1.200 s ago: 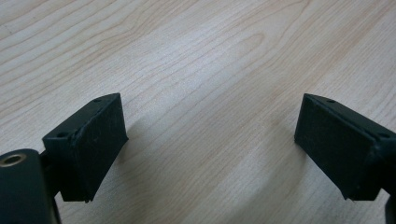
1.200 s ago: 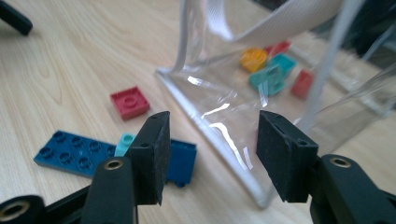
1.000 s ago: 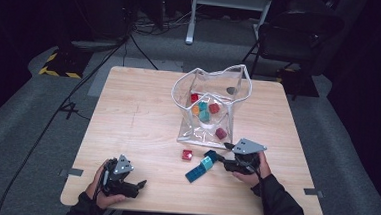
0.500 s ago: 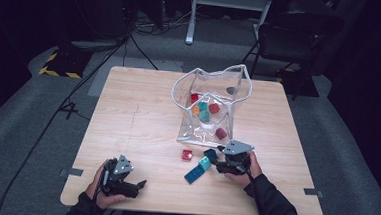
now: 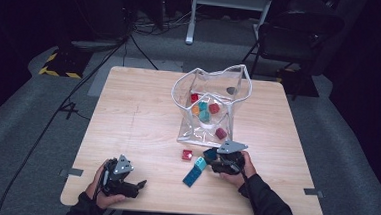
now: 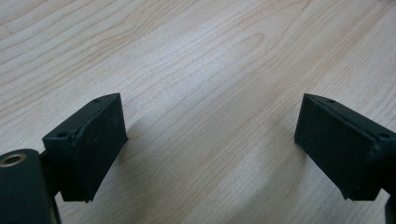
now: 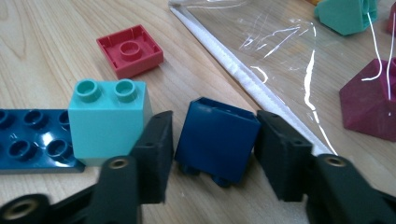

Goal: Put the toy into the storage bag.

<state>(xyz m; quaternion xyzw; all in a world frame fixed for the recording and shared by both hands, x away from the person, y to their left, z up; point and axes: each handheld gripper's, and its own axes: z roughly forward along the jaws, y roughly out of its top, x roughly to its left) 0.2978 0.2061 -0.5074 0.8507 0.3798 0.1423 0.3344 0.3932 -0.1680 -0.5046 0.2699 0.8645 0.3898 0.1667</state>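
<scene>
- The right gripper (image 7: 212,144) sits just in front of the clear bag (image 5: 214,101), low over the table (image 5: 138,114).
- A dark blue brick (image 7: 215,137) lies between its jaws, studs towards the camera; the jaws have just been closing, and both pads look to be touching the brick's sides.
- A teal brick (image 7: 108,120) stands just left of the blue brick, on a blue plate (image 7: 32,140).
- A red brick (image 7: 130,50) lies upside down beyond the teal one.
- The left gripper (image 6: 210,149) rests well to the left of the bag, jaws wide apart over bare wood.
</scene>
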